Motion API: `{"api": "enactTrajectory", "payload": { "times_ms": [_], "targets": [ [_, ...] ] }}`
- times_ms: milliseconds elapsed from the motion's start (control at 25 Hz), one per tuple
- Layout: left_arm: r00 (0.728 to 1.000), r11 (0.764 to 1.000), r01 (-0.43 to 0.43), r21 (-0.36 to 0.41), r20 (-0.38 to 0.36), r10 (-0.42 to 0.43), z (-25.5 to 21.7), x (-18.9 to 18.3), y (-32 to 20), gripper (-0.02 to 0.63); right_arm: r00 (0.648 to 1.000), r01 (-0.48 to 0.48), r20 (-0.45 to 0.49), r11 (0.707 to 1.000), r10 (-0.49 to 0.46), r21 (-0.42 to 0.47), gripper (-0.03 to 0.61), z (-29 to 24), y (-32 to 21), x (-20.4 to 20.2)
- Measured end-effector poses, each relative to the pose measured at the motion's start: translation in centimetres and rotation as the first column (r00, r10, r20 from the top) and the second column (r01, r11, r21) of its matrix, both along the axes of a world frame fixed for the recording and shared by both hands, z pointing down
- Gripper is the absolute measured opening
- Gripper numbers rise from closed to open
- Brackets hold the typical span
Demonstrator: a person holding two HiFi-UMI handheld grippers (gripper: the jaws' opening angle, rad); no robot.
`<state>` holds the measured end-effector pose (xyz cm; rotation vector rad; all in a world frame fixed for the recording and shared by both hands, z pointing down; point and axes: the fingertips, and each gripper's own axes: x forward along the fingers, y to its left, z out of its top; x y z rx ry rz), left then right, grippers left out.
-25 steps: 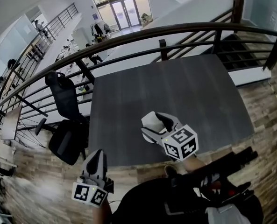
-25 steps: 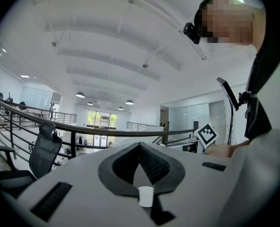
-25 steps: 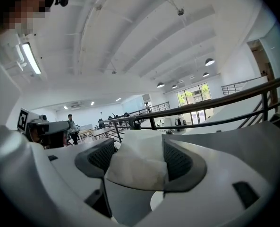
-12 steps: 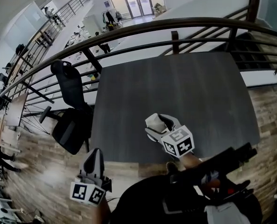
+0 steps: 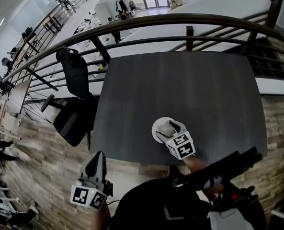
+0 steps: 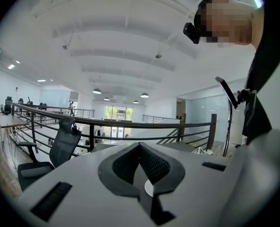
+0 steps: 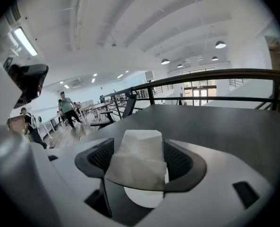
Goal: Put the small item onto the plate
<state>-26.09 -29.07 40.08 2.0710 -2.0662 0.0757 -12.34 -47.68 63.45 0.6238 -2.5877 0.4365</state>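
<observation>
A white plate (image 5: pixel 156 133) lies on the dark table (image 5: pixel 204 90) near its front edge. My right gripper (image 5: pixel 166 128) hangs right over the plate, its marker cube toward me. In the right gripper view its jaws (image 7: pixel 139 161) stand wide and press on a small crumpled white item (image 7: pixel 137 162) from both sides. My left gripper (image 5: pixel 97 157) is off the table, low at the left over the wooden floor, holding nothing. In the left gripper view its pads meet at the tips (image 6: pixel 140 148).
A black office chair (image 5: pixel 74 114) stands at the table's left side. A dark railing (image 5: pixel 180 19) runs behind the table's far edge. A black rig (image 5: pixel 218 169) sticks out from the person's chest below the right gripper.
The head camera has swung, so the table sits more centred. The right gripper keeps the white item and looks a little lower over the plate. The left gripper has barely moved.
</observation>
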Motion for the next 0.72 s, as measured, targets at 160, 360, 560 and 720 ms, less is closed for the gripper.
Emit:
{"api": "enactTrajectory", "payload": {
  "times_ms": [160,360,560,720],
  "targets": [
    [1.0,1.0,0.02,-0.011,-0.004,-0.02,1.0,0.2,-1.1,0.005,0.999,0.016,-0.035,1.0,-0.017,-0.022,0.333,3.5,-1.2,0.0],
    [0.999,0.999,0.047,-0.025,-0.007,-0.047,1.8,0.1,-0.8,0.005,0.997,0.016,-0.075,0.999,-0.019,-0.043,0.333,6.2,-1.6,0.0],
    [0.997,0.997,0.071,-0.041,-0.009,-0.072,2.3,0.3,-0.2,0.005,0.994,0.027,-0.108,0.998,-0.033,-0.05,0.333,8.3,-2.2,-0.3],
    [0.996,0.995,0.089,-0.053,-0.006,-0.09,2.1,0.4,0.2,0.005,0.989,0.041,-0.139,0.995,-0.053,-0.091,0.334,9.2,-2.0,-0.7]
  ]
}}
